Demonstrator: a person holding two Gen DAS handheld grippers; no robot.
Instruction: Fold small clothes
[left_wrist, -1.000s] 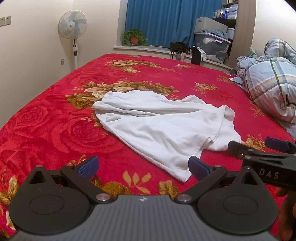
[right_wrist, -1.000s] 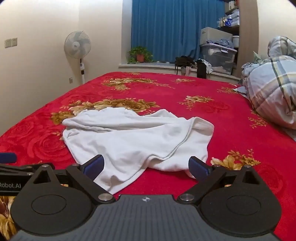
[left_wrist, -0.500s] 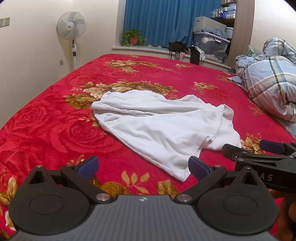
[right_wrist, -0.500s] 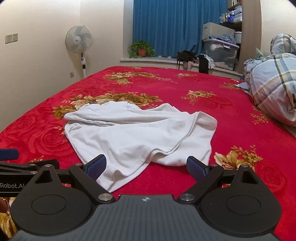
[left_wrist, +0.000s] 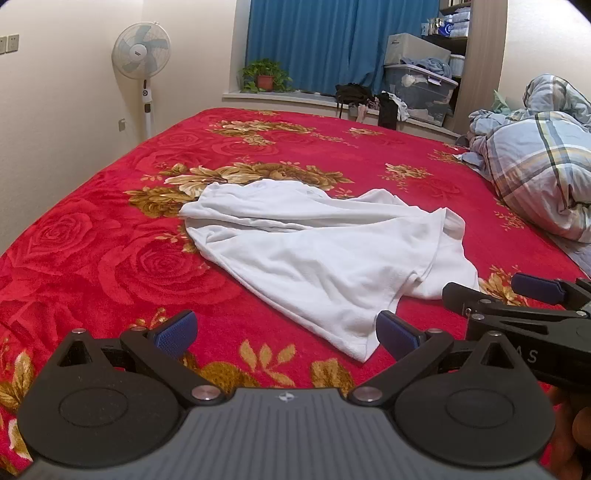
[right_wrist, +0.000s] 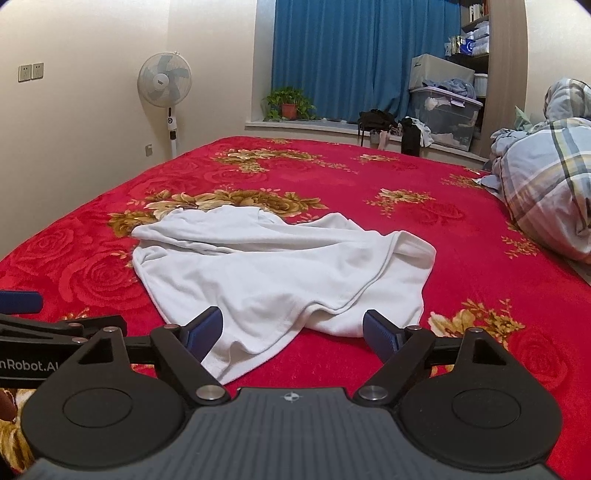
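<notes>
Two claws up front, side by side over the near edge of the bed (right_wrist: 480, 236). Left claw (left_wrist: 284, 330) is spread wide, nothing between its pads. Right claw (right_wrist: 291, 328) is spread too, jaws closing, the near hem of the garment showing between them but not pinched. One white garment (right_wrist: 280, 273) lies crumpled on the red floral blanket, mid-bed. Further right, one plaid quilt (right_wrist: 546, 177) is heaped. At the back: one standing fan (right_wrist: 165, 83), one potted plant (right_wrist: 289, 103).

White garment (left_wrist: 325, 258) – crumpled, loosely spread, unfolded – lying mid-bed on red floral blanket (left_wrist: 110, 258)
</notes>
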